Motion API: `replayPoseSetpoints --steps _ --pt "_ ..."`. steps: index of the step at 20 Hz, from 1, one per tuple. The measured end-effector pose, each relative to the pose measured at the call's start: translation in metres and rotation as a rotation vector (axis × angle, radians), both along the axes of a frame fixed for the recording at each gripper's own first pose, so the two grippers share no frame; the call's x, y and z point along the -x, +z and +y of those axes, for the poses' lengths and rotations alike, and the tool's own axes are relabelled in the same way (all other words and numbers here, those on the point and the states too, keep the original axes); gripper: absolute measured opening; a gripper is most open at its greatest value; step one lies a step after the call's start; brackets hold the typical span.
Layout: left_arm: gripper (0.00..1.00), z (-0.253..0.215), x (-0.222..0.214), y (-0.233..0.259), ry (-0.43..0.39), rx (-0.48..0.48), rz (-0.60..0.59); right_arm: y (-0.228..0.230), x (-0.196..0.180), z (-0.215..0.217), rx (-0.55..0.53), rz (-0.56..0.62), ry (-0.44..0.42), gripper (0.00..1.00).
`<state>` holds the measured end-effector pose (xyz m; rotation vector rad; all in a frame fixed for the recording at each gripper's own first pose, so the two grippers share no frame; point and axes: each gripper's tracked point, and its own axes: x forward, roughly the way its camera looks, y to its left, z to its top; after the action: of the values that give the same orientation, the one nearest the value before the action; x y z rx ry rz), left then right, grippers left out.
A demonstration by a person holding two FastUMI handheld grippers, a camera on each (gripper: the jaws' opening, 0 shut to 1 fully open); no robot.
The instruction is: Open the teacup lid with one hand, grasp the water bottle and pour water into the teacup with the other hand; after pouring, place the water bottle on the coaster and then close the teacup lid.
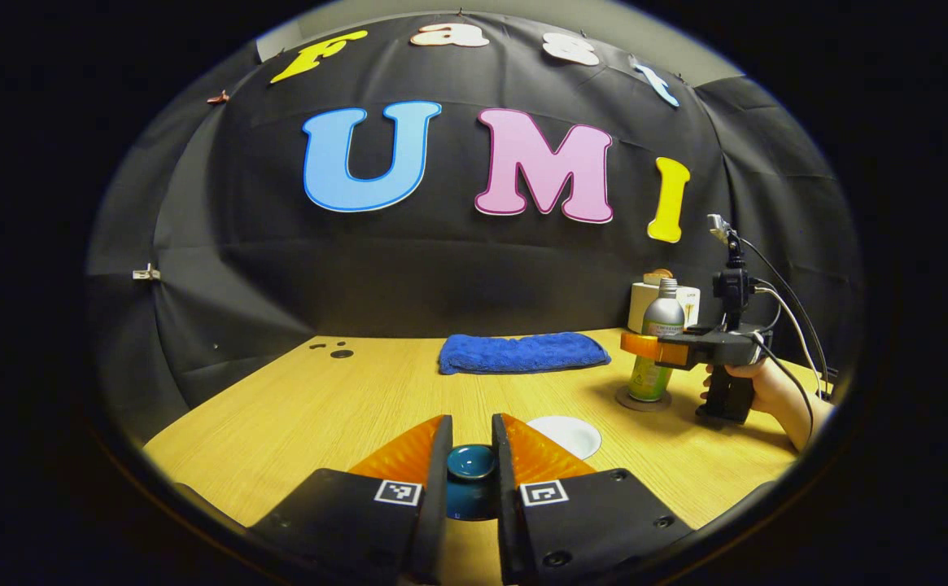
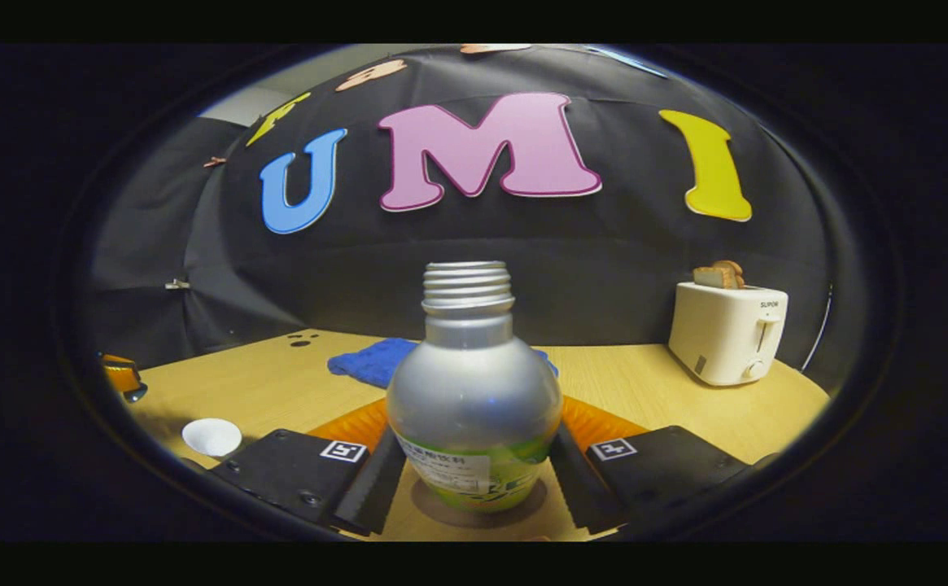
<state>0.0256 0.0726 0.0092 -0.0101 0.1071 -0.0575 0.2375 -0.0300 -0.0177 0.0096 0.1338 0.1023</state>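
Observation:
My left gripper [image 1: 472, 431] is shut on the knob of a dark teal teacup lid [image 1: 472, 462], held off the cup. The white teacup [image 1: 565, 435] stands open on the table just right of my fingers; it is also low at the left in the right gripper view [image 2: 211, 437]. A silver and green water bottle [image 2: 474, 407], uncapped, stands upright on a round brown coaster [image 1: 643, 399]. My right gripper [image 2: 474, 423] closes on the bottle's body from both sides. In the left gripper view, a hand [image 1: 771, 387] holds that gripper [image 1: 644, 346] at the bottle [image 1: 659, 321].
A folded blue towel [image 1: 522, 352] lies at the back middle of the wooden table [image 1: 319, 407]. A white toaster [image 2: 726, 332] with bread in it stands at the back right. Cables [image 1: 791, 309] trail from the right gripper. Small dark holes [image 1: 335, 350] mark the back left.

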Motion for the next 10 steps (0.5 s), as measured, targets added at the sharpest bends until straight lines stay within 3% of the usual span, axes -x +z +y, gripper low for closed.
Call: replayPoseSetpoints --steps 1,2,5,9,10 --pt "0.30 0.001 0.001 0.000 0.001 -0.002 -0.002 0.000 0.001 0.001 0.006 0.001 0.001 0.80" --pt "0.30 0.002 0.002 0.001 0.004 -0.004 -0.002 -0.001 0.001 0.002 0.013 0.000 0.002 0.84" --pt "0.30 0.000 0.006 0.001 0.002 -0.012 0.001 -0.001 0.003 0.002 -0.001 0.011 0.002 0.84" --pt "0.30 -0.001 0.011 0.004 0.007 -0.026 -0.005 -0.005 0.007 0.000 -0.009 0.032 -0.008 1.00" --pt "0.33 -0.001 0.012 0.006 0.011 -0.031 -0.007 -0.005 0.009 0.001 -0.005 0.033 -0.008 1.00"
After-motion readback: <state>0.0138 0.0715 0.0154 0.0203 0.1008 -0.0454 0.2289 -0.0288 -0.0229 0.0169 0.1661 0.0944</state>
